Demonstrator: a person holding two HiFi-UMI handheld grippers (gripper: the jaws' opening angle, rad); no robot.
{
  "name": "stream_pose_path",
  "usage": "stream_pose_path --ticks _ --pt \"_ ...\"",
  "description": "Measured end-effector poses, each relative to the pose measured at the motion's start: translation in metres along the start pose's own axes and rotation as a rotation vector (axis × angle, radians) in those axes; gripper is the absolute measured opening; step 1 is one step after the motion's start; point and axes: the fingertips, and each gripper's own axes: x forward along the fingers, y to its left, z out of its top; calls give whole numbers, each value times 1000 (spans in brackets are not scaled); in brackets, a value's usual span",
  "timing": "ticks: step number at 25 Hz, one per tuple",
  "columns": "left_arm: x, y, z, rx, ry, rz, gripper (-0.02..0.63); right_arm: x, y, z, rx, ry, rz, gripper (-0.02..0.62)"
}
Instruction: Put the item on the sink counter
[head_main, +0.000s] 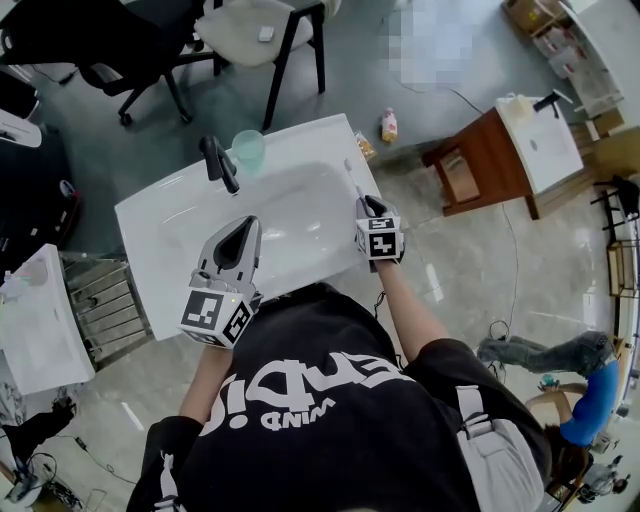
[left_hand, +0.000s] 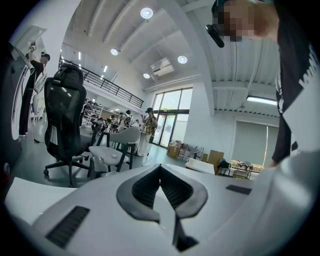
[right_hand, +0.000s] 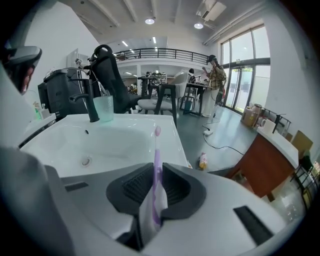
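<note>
The right tool clamps a purple-and-white plastic toothbrush. Its long axis runs straight out along the jaws, above the right rim of the white ceramic sink counter. The left tool has its jaws pressed together on nothing. Only the head view shows both tools over the basin. Beyond stand a black faucet and a pale green cup.

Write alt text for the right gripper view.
The right hand-held gripper is clamped on a slim purple-and-white plastic toothbrush, head pointing out over a white ceramic sink. A black faucet and a translucent green cup stand at the sink's far edge.
</note>
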Motion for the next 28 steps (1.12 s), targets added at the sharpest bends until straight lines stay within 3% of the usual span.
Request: stream_pose_path --ticks 11,28 --pt "-1 3 0 -13 -4 20 20 9 -8 -4 -7 52 -31 69" --pt "-2 1 -2 -20 -6 30 20 9 -8 -3 9 42 -27 69"
